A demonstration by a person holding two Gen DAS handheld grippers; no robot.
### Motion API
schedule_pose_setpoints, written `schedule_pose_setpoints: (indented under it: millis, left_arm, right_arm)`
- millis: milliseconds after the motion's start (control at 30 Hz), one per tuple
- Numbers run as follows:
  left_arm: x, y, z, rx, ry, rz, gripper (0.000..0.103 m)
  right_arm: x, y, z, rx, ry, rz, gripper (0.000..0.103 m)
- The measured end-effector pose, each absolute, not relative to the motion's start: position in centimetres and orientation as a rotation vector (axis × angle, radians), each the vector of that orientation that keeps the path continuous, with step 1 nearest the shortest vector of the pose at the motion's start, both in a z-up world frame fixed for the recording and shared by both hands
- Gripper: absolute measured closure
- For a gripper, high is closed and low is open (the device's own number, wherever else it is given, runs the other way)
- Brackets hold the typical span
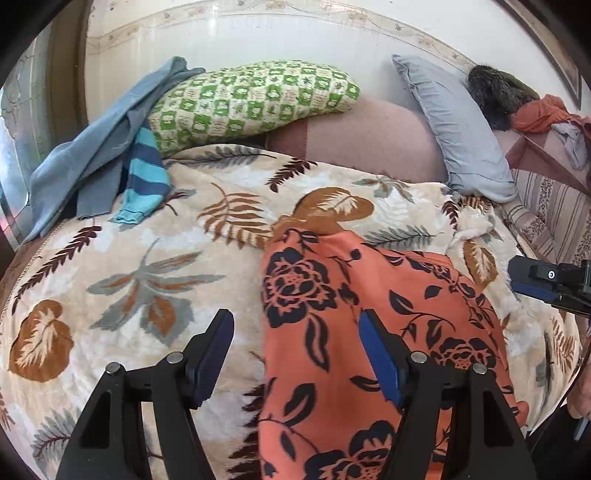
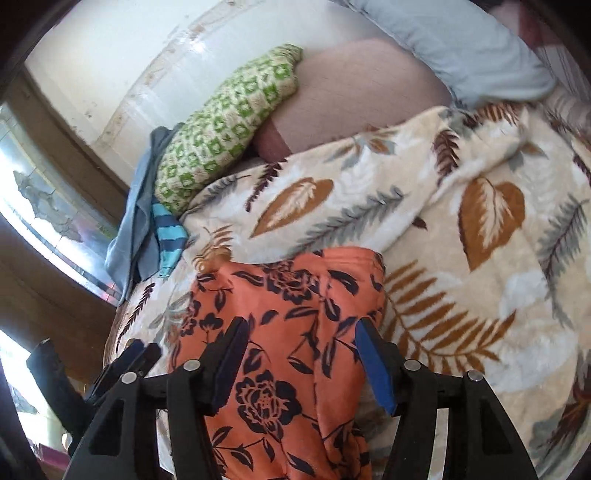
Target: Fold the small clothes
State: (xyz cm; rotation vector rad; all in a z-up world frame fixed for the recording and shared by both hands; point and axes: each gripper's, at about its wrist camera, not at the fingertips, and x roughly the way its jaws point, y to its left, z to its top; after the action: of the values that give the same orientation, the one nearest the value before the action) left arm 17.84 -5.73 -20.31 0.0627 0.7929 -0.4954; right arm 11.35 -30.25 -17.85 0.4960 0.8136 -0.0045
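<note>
Bedding fills both views: we see a cream leaf-print blanket (image 1: 147, 229) on the bed, a green checked pillow (image 1: 251, 99) and grey pillow (image 1: 454, 125) at the upper frame against a pale wall. Our orange floral garment (image 1: 332, 295) lies lower centre, long axis running lower frame to upper, seemingly folded. Left tool (image 1: 295, 354) and right tool (image 2: 301, 354) both hang released above it.

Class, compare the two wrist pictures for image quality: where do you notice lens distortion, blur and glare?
Left wrist view: sharp, but the fisheye bows the wall border. Right wrist view: softer, the grey pillow and leaf blanket smeared towards the right edge; daylight glares off the window at left.
</note>
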Motion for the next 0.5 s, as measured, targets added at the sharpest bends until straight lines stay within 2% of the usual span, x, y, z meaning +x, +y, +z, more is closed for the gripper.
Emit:
schedule_pose_setpoints:
  millis: [67,133,200,300,500]
  left_arm:
    - [17.9,-6.8,-20.5,0.088,0.782,-0.476,0.031]
    - [18.2,-8.1,-21.6,0.147,0.825,-0.449,0.030]
    - [18.9,-9.1,-24.0,0.223,0.919,-0.410,0.030]
    - [19.7,-8.9,-25.2,0.154,0.963,-0.435,0.028]
    - [20.6,-8.8,-22.7,0.119,0.878,-0.452,0.028]
  right_arm:
    - [12.5,-28.9,-17.7,0.456,0.830,0.053,0.057]
    - [13.6,-27.4,-19.0,0.442,0.875,0.080,0.062]
    - [14.9,-27.3,-22.1,0.482,0.976,0.059,0.063]
    - [15.9,-28.7,-26.3,0.603,1.096,0.025,0.064]
    - [17.4,-30.1,-24.1,0.650,1.040,0.067,0.063]
